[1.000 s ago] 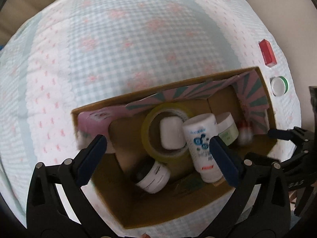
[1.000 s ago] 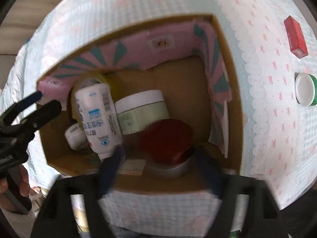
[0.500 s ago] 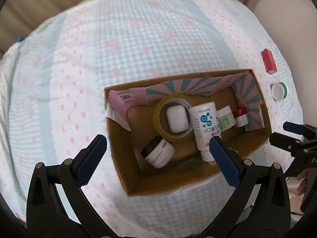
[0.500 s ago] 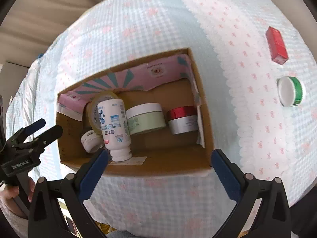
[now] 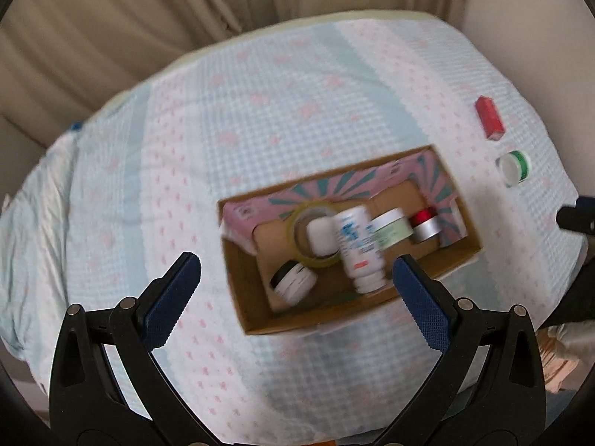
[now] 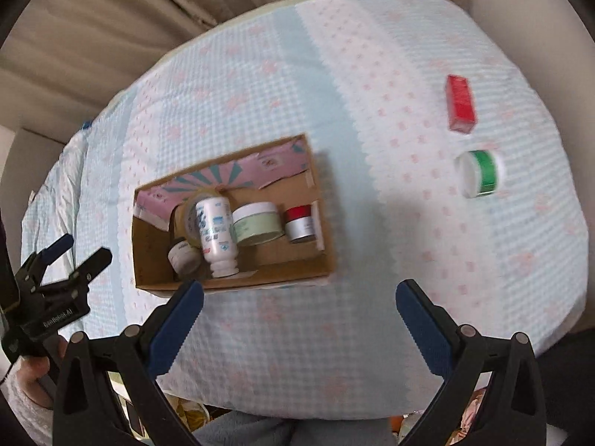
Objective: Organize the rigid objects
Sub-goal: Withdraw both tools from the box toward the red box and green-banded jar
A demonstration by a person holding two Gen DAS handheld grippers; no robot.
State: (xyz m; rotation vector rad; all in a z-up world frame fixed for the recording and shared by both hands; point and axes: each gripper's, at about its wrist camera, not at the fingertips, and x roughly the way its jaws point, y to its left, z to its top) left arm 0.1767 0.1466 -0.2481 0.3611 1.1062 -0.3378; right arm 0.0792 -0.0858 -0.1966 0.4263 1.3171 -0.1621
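An open cardboard box (image 5: 461, 249) (image 6: 327, 256) stands on the checked cloth. Inside lie a white bottle (image 5: 359, 245) (image 6: 215, 228), a tape roll (image 5: 297, 219) with a white case (image 5: 321, 236) in it, a green-white jar (image 5: 390, 228) (image 6: 258, 223), a red-lidded silver jar (image 5: 425, 223) (image 6: 301, 223) and a black-lidded white jar (image 5: 292, 280) (image 6: 182, 256). A red box (image 5: 491, 117) (image 6: 461, 104) and a green-banded jar (image 5: 515, 167) (image 6: 481, 173) lie on the cloth to the right. My left gripper (image 5: 295, 280) is open and empty above the box's near side. My right gripper (image 6: 299, 310) is open and empty in front of the box.
Beige curtains (image 5: 186, 18) hang behind the cloth-covered surface. The cloth's edge drops off at the near side (image 6: 297, 401). The left gripper shows at the lower left of the right wrist view (image 6: 80, 251).
Both grippers have pulled back and up from the box, which now looks smaller. The red-lidded jar that was between the right fingers now lies in the box.
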